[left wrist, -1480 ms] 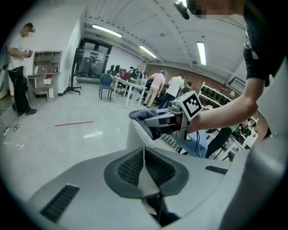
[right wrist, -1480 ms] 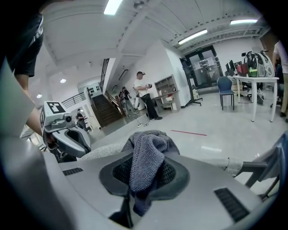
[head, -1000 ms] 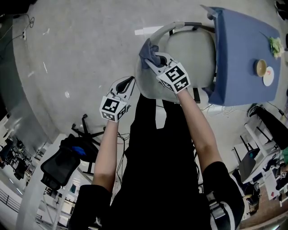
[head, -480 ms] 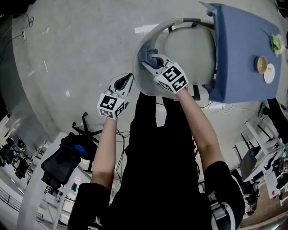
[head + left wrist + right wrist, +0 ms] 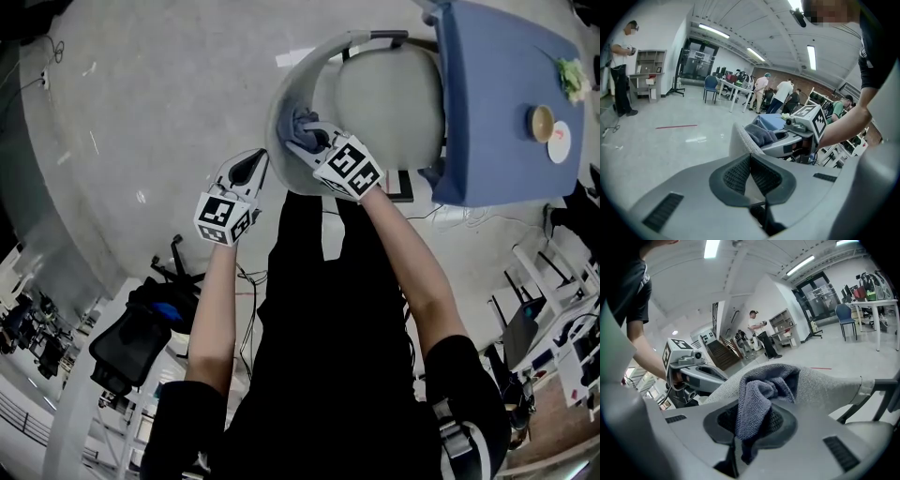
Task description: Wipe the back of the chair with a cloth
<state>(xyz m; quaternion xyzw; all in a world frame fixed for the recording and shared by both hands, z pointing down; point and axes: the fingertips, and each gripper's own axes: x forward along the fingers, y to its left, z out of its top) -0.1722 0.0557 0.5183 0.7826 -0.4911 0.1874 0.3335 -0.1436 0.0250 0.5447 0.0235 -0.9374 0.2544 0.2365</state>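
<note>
Mid-wipe, right tongs (image 5: 305, 141) pinched the grey cloth (image 5: 759, 394) against the chair back (image 5: 825, 385). Left tongs (image 5: 255, 161) stayed beside, closed and empty. The next sweep likely needed steady pressure.

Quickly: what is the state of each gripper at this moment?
Left gripper: closed, holding nothing.
Right gripper: closed on the cloth, which lies on the chair back.

Bright ceiling strip lights, soft shadows, sharp focus, fisheye-bent dark edges

Left claw (image 5: 254, 166) closed, right claw (image 5: 304, 142) clamped, both held forward
</note>
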